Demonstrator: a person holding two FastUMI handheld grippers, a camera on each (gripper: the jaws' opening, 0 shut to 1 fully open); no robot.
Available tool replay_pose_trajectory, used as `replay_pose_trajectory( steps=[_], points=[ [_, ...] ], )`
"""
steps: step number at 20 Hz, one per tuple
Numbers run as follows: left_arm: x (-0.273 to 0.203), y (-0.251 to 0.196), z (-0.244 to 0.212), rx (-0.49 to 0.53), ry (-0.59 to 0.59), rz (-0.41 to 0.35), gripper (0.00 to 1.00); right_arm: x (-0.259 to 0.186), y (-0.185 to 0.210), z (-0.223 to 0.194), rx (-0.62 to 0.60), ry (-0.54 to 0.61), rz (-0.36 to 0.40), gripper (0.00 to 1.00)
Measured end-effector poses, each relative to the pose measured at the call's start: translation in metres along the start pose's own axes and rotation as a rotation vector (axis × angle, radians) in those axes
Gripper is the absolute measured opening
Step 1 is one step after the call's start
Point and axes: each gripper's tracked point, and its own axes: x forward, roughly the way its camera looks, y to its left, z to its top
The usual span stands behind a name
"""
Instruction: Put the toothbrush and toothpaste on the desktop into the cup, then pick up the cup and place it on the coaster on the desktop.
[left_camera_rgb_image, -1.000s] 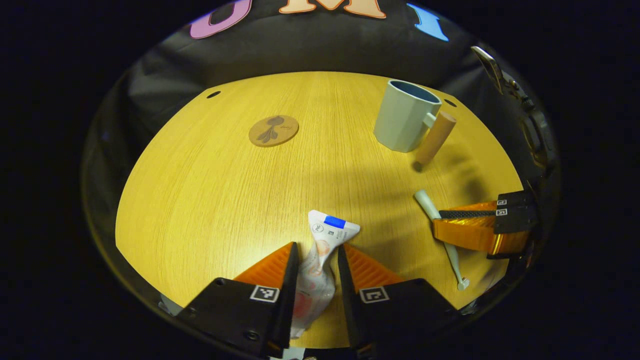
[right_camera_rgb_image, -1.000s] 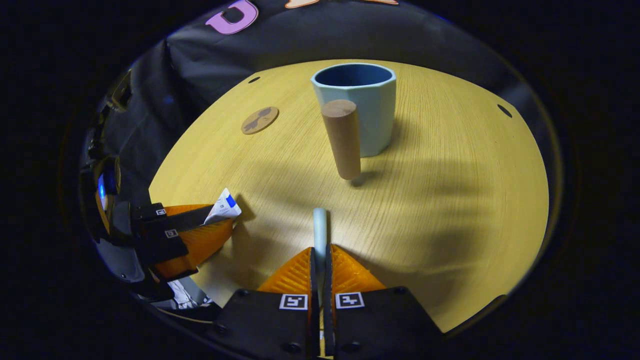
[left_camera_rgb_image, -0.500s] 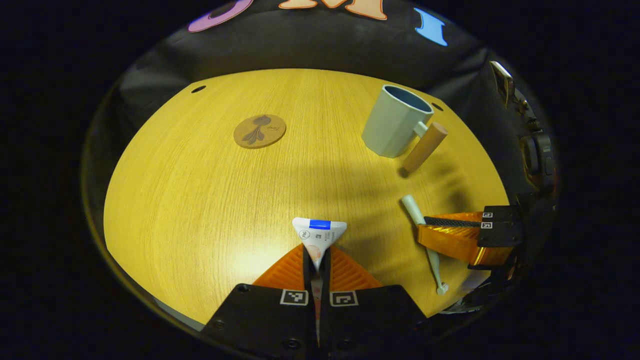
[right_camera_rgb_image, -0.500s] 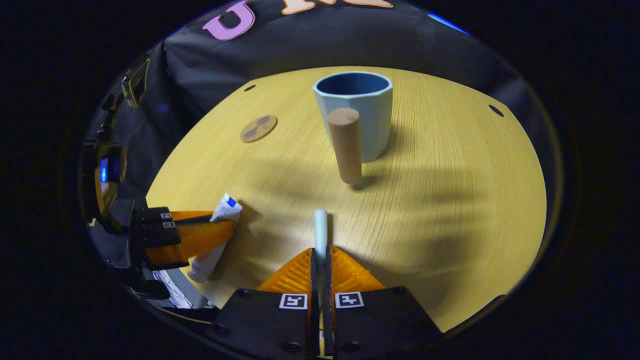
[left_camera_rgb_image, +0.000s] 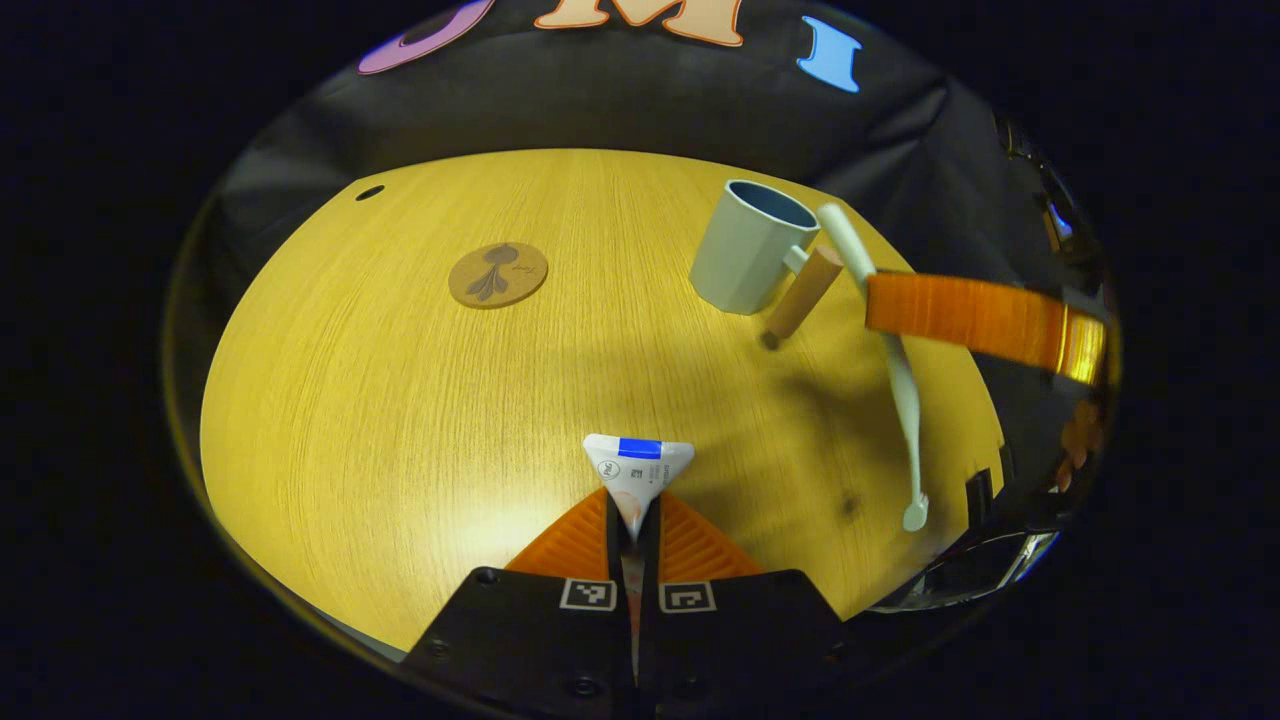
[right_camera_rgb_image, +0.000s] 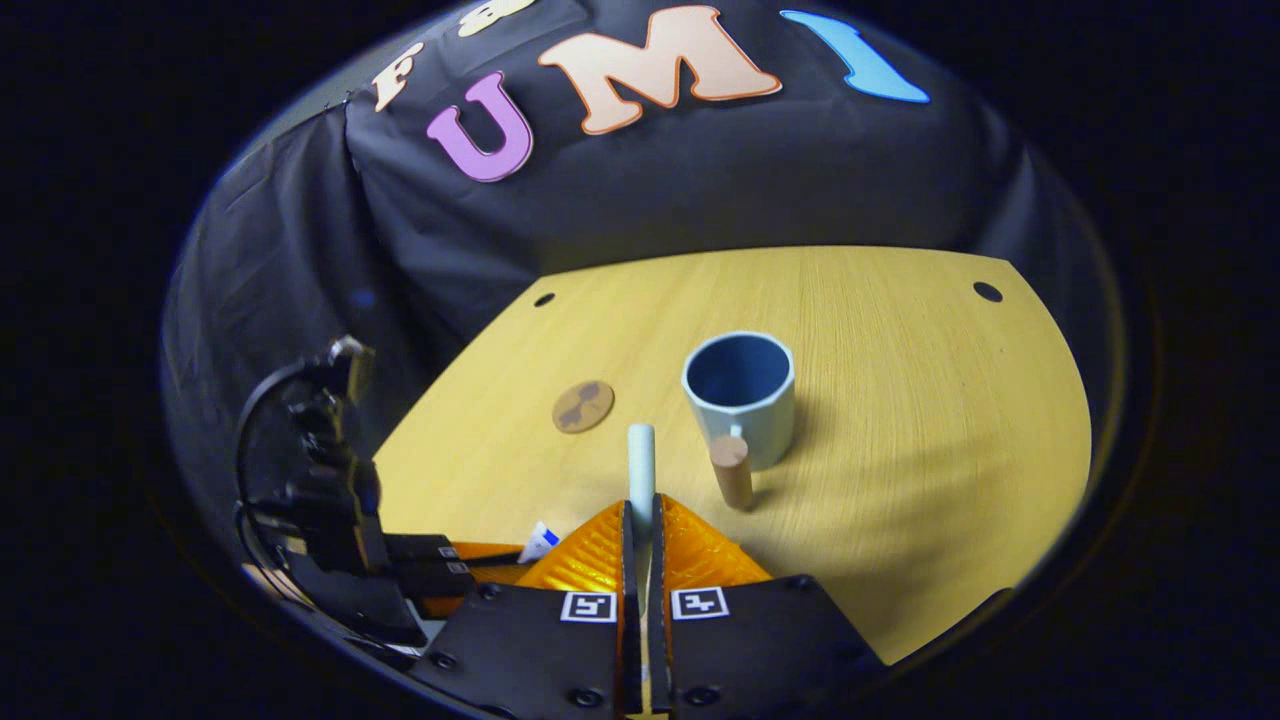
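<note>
- Cup (right_camera_rgb_image: 741, 397) stands upright on the desk (right_camera_rgb_image: 900, 400), its inside bare (wooden handle toward the right gripper).
- Right gripper (right_camera_rgb_image: 640, 520) is clenched on the toothbrush (left_camera_rgb_image: 880, 330), held up off the desk beside the cup's rim.
- Left gripper (left_camera_rgb_image: 633, 520) pinches the toothpaste (left_camera_rgb_image: 637, 465) low by the near edge.
- Coaster (left_camera_rgb_image: 497, 275) lies bare, well left of the cup.

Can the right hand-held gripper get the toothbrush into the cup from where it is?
Probably yes. The right hand-held gripper holds the toothbrush raised near the cup, whose mouth is open and empty.
</note>
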Motion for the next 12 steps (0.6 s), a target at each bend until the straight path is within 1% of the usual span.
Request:
replay_pose_trajectory(
  steps=[3, 4, 8, 12],
  points=[
    [-0.004, 0.000, 0.002, 0.018, -0.004, -0.020, 0.00, -0.003, 0.008, 0.040, 0.020, -0.095, 0.013, 0.06],
    [-0.003, 0.002, 0.002, 0.027, -0.006, -0.024, 0.01, -0.002, 0.008, 0.054, 0.021, -0.132, 0.016, 0.06],
    [-0.013, 0.004, 0.008, 0.024, -0.025, -0.024, 0.01, 0.007, -0.003, 0.112, 0.017, -0.265, -0.019, 0.05],
    [-0.023, 0.008, 0.007, 0.027, -0.046, -0.039, 0.01, 0.027, -0.018, 0.154, 0.052, -0.383, -0.061, 0.06]
  ],
)
